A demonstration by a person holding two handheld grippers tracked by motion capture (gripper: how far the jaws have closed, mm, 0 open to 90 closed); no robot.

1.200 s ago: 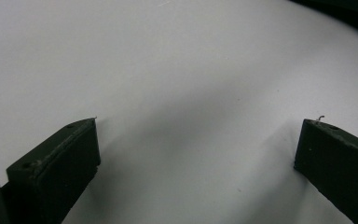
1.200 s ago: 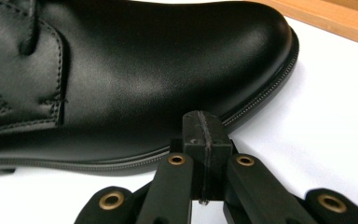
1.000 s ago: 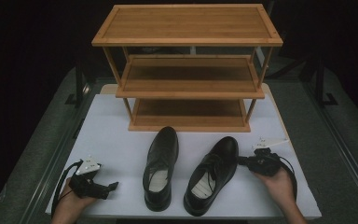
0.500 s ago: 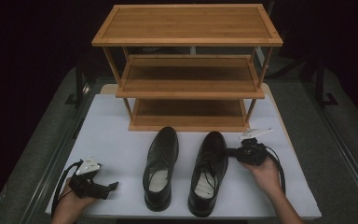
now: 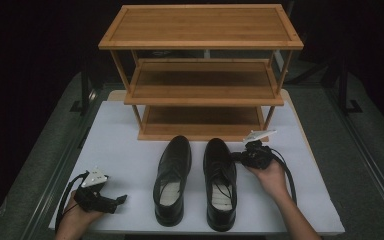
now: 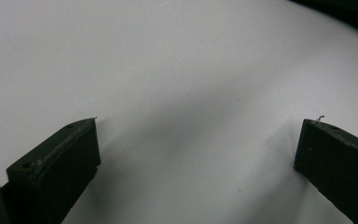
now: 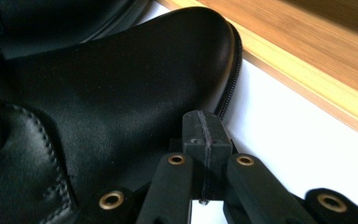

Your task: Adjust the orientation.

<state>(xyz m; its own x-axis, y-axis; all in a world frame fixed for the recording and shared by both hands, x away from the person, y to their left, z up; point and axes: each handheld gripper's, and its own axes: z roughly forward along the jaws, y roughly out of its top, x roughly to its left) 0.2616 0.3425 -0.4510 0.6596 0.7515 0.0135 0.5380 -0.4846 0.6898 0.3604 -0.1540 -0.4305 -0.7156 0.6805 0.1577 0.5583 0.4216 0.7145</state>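
Two black leather shoes stand side by side on the white table top (image 5: 120,145), toes toward the rack: the left shoe (image 5: 172,172) and the right shoe (image 5: 220,175). My right gripper (image 5: 236,156) is shut with nothing between its jaws, and its tip rests against the right shoe's outer side near the toe. In the right gripper view the closed jaws (image 7: 205,128) touch the right shoe (image 7: 112,93) at its sole edge. At the front left of the table my left gripper (image 5: 120,199) lies open, away from the shoes. Its jaws (image 6: 198,135) stand wide apart over bare white surface.
A three-shelf wooden rack (image 5: 202,75) stands at the back of the table, just beyond the shoe toes. Its bottom board (image 7: 307,70) runs close past the right gripper. Dark grey floor strips flank the table.
My right gripper moved left and toward the rack, pushing the right shoe from a slant to parallel with the left shoe. The left gripper stayed put.
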